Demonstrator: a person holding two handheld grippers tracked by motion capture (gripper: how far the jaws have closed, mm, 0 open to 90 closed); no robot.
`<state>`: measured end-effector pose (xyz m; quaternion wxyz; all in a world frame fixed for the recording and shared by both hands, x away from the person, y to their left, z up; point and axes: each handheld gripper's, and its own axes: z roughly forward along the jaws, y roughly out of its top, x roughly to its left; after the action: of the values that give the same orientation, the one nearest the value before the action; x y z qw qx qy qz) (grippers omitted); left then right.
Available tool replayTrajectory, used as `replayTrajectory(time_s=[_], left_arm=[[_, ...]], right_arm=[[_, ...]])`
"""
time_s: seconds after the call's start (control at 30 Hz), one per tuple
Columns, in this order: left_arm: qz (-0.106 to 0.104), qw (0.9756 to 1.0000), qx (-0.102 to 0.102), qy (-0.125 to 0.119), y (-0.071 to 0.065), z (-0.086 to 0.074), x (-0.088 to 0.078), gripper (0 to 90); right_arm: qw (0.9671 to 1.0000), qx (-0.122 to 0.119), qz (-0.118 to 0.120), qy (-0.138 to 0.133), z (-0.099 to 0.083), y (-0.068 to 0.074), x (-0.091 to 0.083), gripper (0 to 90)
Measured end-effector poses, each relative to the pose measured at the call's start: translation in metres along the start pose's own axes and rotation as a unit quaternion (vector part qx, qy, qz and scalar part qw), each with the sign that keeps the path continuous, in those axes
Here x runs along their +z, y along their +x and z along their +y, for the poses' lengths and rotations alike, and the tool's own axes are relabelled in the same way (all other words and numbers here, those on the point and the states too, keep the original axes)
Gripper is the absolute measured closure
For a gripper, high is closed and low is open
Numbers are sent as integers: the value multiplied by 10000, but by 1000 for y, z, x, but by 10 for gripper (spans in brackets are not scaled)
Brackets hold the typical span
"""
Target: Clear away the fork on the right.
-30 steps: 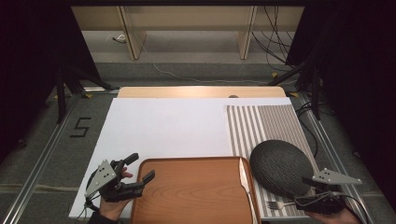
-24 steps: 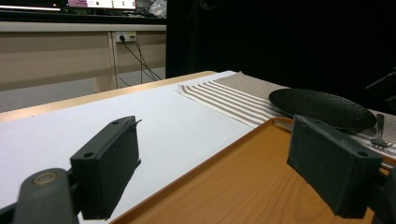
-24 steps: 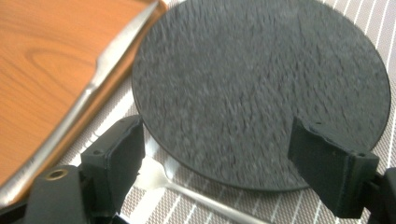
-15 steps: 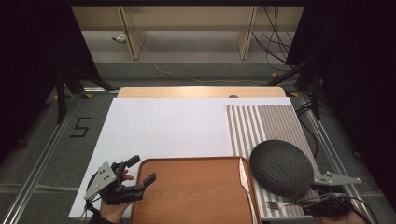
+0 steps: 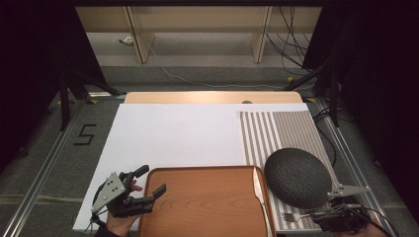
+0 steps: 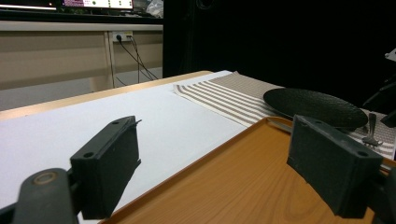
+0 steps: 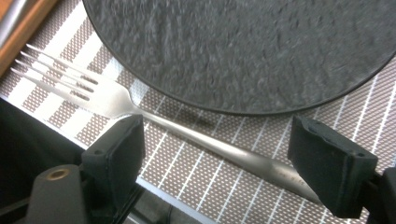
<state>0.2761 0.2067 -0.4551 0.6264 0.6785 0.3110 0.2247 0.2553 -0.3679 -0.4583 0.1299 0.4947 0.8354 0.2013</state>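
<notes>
Your right tool hangs wide open astride the fork, which lies on the striped mat beside the plate. Lower squarely and pinch the handle's middle.

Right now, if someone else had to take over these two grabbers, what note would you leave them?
Right gripper: open, jaws on either side of the fork, not closed on it.
Left gripper: open, holding nothing, at the left edge of the wooden tray.
The fork lies on the striped mat by the near rim of the dark plate. A knife lies along the tray's right edge.
Done: right gripper lined up on the fork.
Left: probably close on the fork and lift it.
</notes>
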Motion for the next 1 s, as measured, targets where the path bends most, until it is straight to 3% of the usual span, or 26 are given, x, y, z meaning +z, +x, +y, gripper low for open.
replayTrajectory(time_s=[0.53, 1.0], left_arm=[[13, 10000, 66, -19, 0, 1, 1, 160], [29, 9999, 97, 42, -1, 1, 2, 160]], right_arm=[[9981, -228, 56, 569, 8, -1, 17, 236], [9928, -598, 86, 1037, 14, 4, 12, 456]])
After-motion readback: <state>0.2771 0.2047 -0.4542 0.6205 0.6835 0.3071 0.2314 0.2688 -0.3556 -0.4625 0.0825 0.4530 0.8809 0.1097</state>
